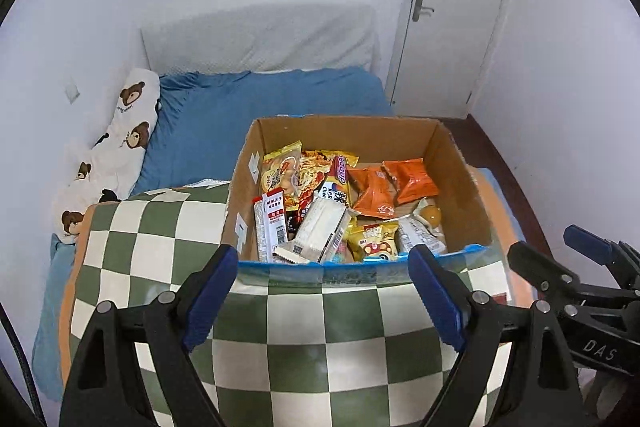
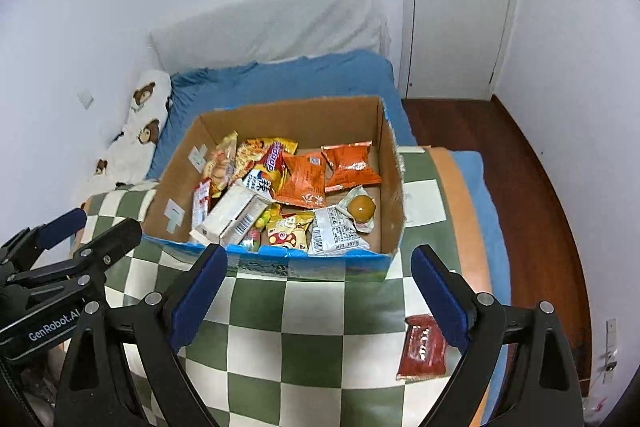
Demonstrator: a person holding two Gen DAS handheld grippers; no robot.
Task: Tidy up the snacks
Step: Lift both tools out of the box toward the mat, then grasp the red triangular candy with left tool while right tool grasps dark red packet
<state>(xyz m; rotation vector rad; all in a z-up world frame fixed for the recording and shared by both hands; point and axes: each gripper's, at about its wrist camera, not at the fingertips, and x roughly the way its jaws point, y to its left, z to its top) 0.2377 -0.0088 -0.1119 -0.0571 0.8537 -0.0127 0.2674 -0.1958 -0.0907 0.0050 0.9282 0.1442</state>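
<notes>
A cardboard box (image 1: 464,171) with a blue front edge sits on a green and white checked blanket (image 1: 312,339) on the bed. It holds several snack packets, among them two orange bags (image 1: 412,181), a white packet (image 1: 320,227) and a round yellow sweet (image 1: 429,215). The box also shows in the right wrist view (image 2: 384,167). A red packet (image 2: 422,347) lies on the blanket (image 2: 312,327) near my right gripper. My left gripper (image 1: 324,299) is open and empty, just in front of the box. My right gripper (image 2: 320,299) is open and empty too.
The bed has a blue sheet (image 1: 256,99), a bear-print pillow (image 1: 120,143) at the left wall and a white headboard cover (image 1: 260,39). A white door (image 1: 452,7) and dark wood floor (image 2: 520,167) lie to the right.
</notes>
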